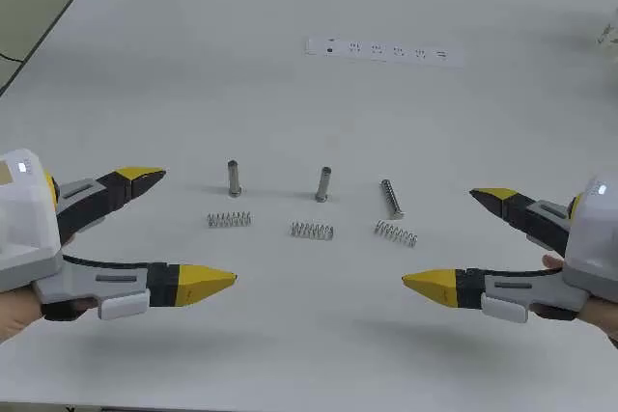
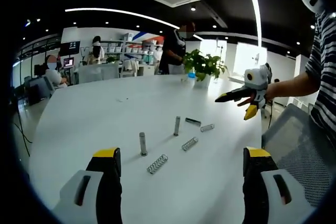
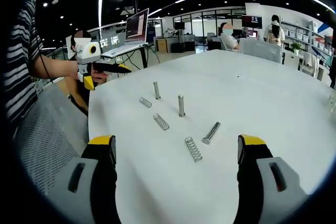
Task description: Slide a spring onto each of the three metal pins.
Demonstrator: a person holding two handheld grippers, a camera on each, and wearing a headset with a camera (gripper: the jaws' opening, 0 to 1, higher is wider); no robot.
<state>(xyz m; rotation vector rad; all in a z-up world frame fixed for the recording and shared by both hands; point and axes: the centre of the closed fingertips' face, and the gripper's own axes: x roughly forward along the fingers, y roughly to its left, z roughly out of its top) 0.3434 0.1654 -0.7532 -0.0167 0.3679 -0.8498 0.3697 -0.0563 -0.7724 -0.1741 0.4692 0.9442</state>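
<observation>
Two metal pins stand upright on the white table, and a third pin lies on its side to their right. A loose spring lies in front of each: left spring, middle spring, right spring. My left gripper hovers open to the left of the row, holding nothing. On the opposite side my right gripper is open too. The fallen pin and its spring lie just ahead of the right jaws. The left upright pin and spring are nearest the left jaws.
A white power strip lies further back on the table. A potted plant stands at the table's far end. People and desks fill the room behind. The table's near edge runs just below both grippers.
</observation>
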